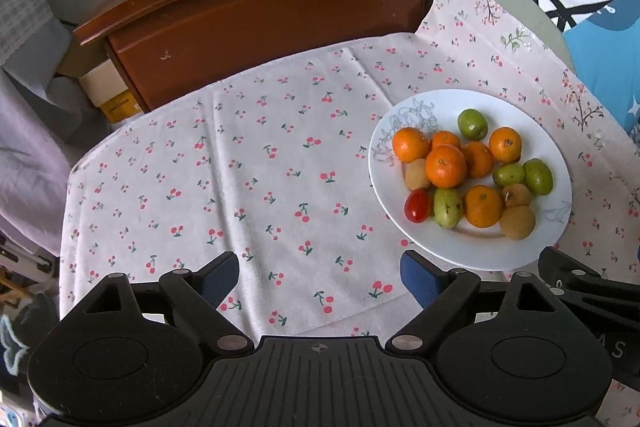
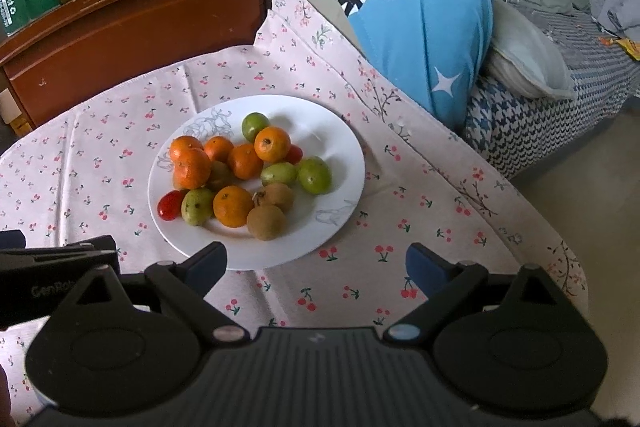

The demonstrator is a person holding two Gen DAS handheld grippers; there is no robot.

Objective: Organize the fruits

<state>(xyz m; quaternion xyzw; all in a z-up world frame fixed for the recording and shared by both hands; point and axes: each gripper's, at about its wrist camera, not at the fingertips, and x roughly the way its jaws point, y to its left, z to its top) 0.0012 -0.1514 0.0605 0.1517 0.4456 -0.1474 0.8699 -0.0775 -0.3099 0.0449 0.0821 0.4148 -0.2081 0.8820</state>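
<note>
Both my grippers, left (image 1: 320,277) and right (image 2: 316,265), hang low in frame, jaws spread wide, empty. Cloth (image 1: 240,167) covers the table. Plate (image 1: 472,255) mid-right keeps all fruit heaped together: oranges (image 1: 446,166), green ones (image 1: 538,177), brown ones (image 1: 517,222), tomato (image 1: 417,205). Kinds mixed; sorted or not, can't judge.

Bare cherry-print cloth (image 1: 248,163) left of the heaped plate (image 1: 472,251); wooden cabinet (image 1: 264,15) behind, blue cushion (image 2: 416,11) right.

1. Table, round, fully covered by cloth (image 1: 280,163): pale, cherry print, creased.
2. Plate (image 1: 472,251), white, on the cloth at 3 o'clock in the left view, 11 o'clock of centre in the right view (image 2: 344,163).
</note>
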